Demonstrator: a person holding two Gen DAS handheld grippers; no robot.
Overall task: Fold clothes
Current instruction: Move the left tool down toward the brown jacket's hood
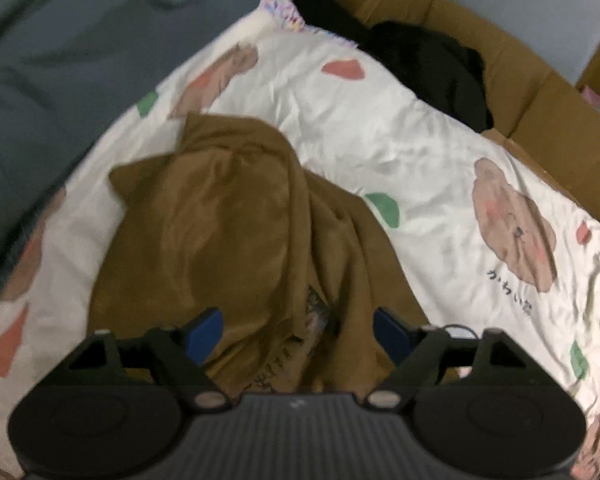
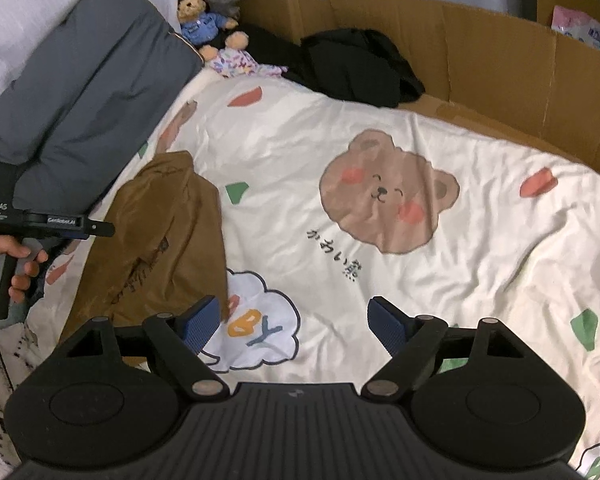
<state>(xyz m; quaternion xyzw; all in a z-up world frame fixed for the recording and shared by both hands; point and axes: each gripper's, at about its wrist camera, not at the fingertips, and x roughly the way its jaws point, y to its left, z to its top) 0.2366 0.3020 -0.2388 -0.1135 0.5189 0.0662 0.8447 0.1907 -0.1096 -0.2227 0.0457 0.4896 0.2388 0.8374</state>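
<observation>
A crumpled brown garment (image 1: 228, 232) lies in a heap on the white cartoon-print bed cover (image 1: 380, 136). My left gripper (image 1: 298, 330) hangs open just above the garment's near end, blue pads on either side of a printed fold, not pressing it. In the right wrist view the same brown garment (image 2: 164, 236) lies at the left. My right gripper (image 2: 296, 322) stands open over the bare cover (image 2: 480, 280) to the right of the garment, nothing between its fingers. A hand holds the left gripper's handle (image 2: 24, 256) at the left edge of that view.
A grey pillow or duvet (image 2: 84, 92) lies along the left. A pile of black clothes (image 2: 360, 64) sits at the far end by a brown cardboard wall (image 2: 500, 52). A teddy bear (image 2: 204, 20) and a small patterned cloth (image 2: 240, 62) lie beside it.
</observation>
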